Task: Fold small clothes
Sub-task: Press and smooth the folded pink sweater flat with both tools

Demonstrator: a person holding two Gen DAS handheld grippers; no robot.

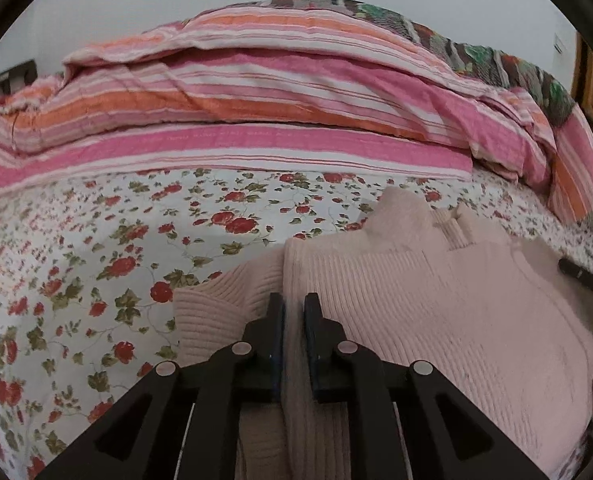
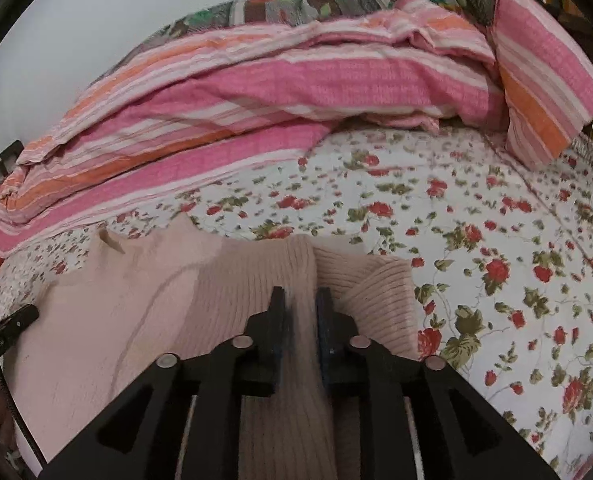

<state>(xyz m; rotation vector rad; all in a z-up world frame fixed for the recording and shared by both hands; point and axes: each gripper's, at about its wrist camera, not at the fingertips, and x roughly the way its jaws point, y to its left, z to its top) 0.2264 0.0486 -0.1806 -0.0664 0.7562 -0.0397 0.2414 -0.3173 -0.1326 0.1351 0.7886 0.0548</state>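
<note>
A pale pink ribbed knit sweater [image 1: 436, 304] lies on the floral bedsheet [image 1: 96, 264]. My left gripper [image 1: 294, 304] is shut on a fold at the sweater's left edge, with a sleeve cuff [image 1: 216, 308] just left of it. In the right wrist view the sweater [image 2: 128, 320] spreads to the left. My right gripper [image 2: 300, 300] is shut on a ribbed fold at its right edge, beside a sleeve [image 2: 376, 304]. The tip of each other gripper shows at the frame edges [image 1: 584, 276] [image 2: 12, 324].
A bunched pink and orange striped quilt [image 1: 256, 112] lies across the far side of the bed [image 2: 256, 100], with a dark patterned blanket [image 1: 476, 48] behind it. A plain wall is beyond. Bare floral sheet [image 2: 496, 260] spreads right of the sweater.
</note>
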